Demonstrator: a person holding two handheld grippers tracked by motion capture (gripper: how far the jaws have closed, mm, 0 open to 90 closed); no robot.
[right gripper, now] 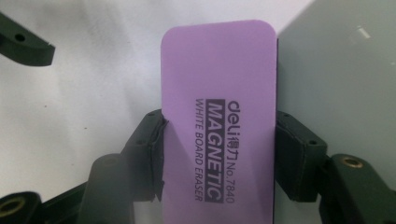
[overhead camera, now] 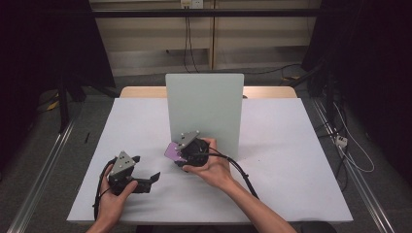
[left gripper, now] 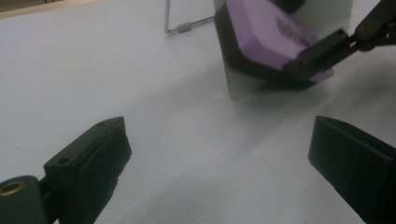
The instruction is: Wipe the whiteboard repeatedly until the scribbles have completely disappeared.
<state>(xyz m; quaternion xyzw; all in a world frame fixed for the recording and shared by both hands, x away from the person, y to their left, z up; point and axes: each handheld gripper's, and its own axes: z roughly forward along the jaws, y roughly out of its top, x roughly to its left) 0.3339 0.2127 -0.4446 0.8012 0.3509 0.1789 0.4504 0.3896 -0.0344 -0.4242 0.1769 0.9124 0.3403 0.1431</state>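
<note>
A purple magnetic whiteboard eraser [right gripper: 219,116] sits clamped between the jaws of my right gripper [right gripper: 219,154], which is shut on it. In the high view that gripper [overhead camera: 182,153] holds the eraser [overhead camera: 172,151] low beside the left edge of the upright whiteboard [overhead camera: 204,109]. The left gripper view shows the eraser [left gripper: 268,35] with its dark felt side against the board's lower corner [left gripper: 243,86]. My left gripper [overhead camera: 148,172] rests at the front left of the table, open, with nothing between its fingers [left gripper: 88,158].
The white tabletop [overhead camera: 291,160] has free room to the right of the board and in front. A wire stand foot [left gripper: 184,27] props the board from behind. Cables trail from both grippers toward the front edge.
</note>
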